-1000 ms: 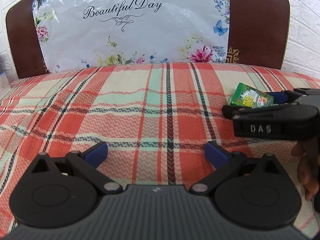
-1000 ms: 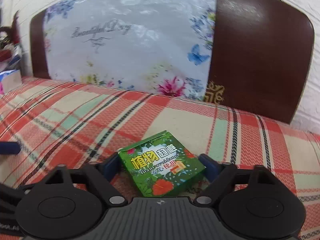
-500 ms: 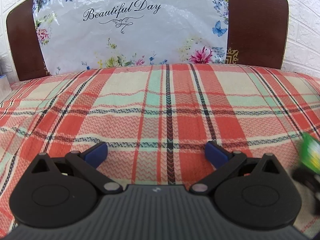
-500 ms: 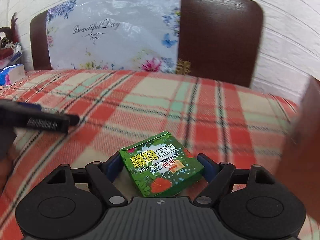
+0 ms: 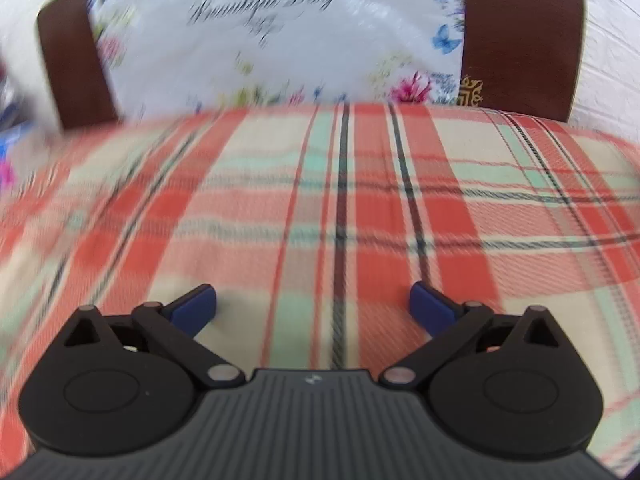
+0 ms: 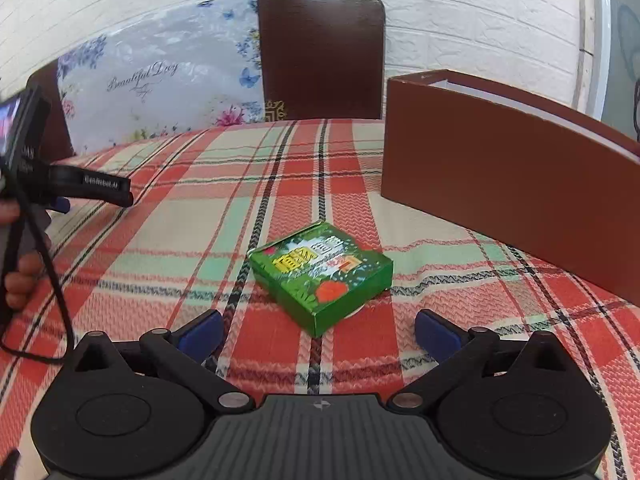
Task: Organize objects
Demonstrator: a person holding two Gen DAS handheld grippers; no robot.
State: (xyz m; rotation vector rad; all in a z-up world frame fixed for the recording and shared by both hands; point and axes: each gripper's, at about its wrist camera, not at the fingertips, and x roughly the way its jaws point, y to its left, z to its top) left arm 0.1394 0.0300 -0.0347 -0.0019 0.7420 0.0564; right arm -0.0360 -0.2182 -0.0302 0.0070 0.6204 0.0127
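A small green box (image 6: 322, 274) with leaf print and yellow characters lies on the plaid cloth (image 6: 192, 232), just beyond my right gripper (image 6: 318, 330). The right gripper is open and empty, its blue pads apart on either side of the box's near corner and not touching it. A tall brown box (image 6: 512, 168) stands open-topped to the right of the green box. My left gripper (image 5: 313, 304) is open and empty over bare plaid cloth (image 5: 340, 208); its view is blurred. The left gripper's body also shows at the left edge of the right wrist view (image 6: 60, 188).
A brown headboard (image 6: 320, 56) with a white floral "Beautiful Day" bag (image 6: 160, 88) leaning on it stands at the far end. A white brick wall (image 6: 480, 20) is behind. A hand and black cable (image 6: 36, 256) are at the left.
My right gripper has opened and let go of the green box, which now lies on the cloth by the brown box. The left gripper has swung, blurring its view.
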